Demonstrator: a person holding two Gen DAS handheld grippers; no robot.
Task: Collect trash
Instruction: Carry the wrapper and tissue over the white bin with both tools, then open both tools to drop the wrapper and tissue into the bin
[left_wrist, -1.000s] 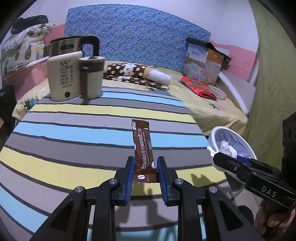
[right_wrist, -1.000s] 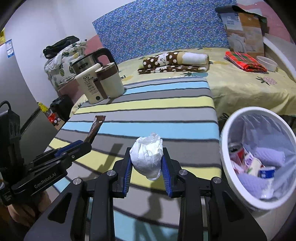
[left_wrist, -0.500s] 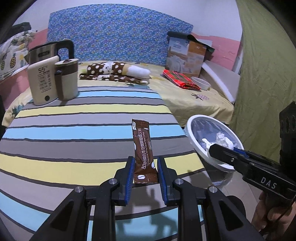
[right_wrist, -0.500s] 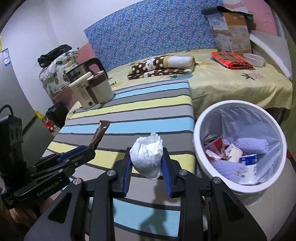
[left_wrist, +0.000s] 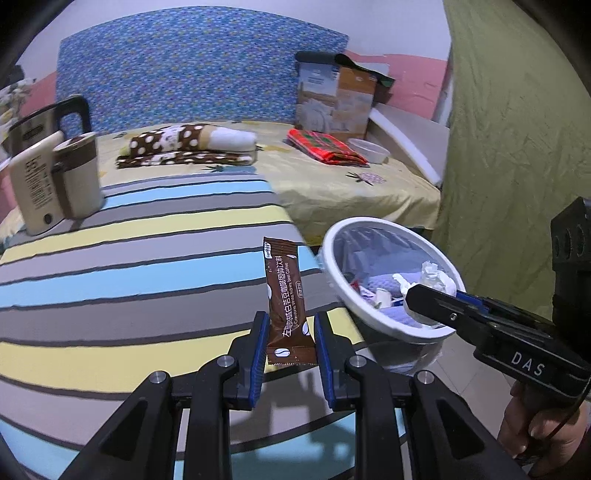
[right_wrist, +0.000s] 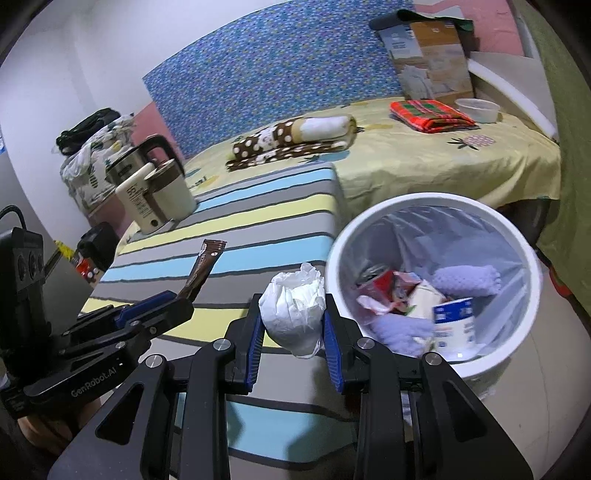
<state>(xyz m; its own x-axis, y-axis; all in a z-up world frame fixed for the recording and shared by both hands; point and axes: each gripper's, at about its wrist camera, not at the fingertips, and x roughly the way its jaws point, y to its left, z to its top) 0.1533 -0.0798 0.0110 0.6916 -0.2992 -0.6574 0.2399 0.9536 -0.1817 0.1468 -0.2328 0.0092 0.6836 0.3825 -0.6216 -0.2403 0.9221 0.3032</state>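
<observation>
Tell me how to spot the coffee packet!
Find the striped table in front of the bed. Near its right edge, beside the white trash bin, the left claw grips a coffee packet standing upright. It is long, thin and brown with white writing, unlike the crumpled white tissue nearby.

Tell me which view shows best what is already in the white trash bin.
The right wrist view: it looks down into the white trash bin, showing its clear liner, a crushed can, cartons and a purple cloth. The left wrist view shows the white trash bin only obliquely, and the right gripper with its crumpled tissue covers part of the opening.
</observation>
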